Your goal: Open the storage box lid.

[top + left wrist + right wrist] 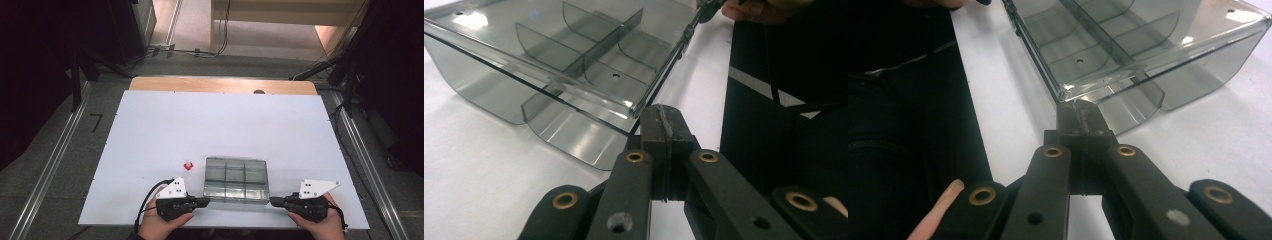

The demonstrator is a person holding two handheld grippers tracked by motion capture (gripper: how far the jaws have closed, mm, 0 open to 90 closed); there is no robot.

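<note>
Sitting close to the near edge of the white table (150,130), slightly right of its middle, is a clear smoky-grey plastic organizer box (236,179) — lid down, thin dividers splitting its inside into compartments. Left gripper (207,201) meets the box's near left corner; right gripper (273,201) meets the near right corner. Both lie low and level, pointing inward at each other along the near side.

Left gripper view: the black jaws are pressed together, tips against the box corner (636,107) where lid edge and wall meet. Whether they pinch the thin rim or only butt against it — cannot tell. Right gripper view: same picture, jaws together at the corner (1068,95), curved box wall rising off the table beside them.

Small red object (188,166) rests on the table just beyond the box's far left corner, apart from it. A hand (160,225) holds each gripper at the near edge.
</note>
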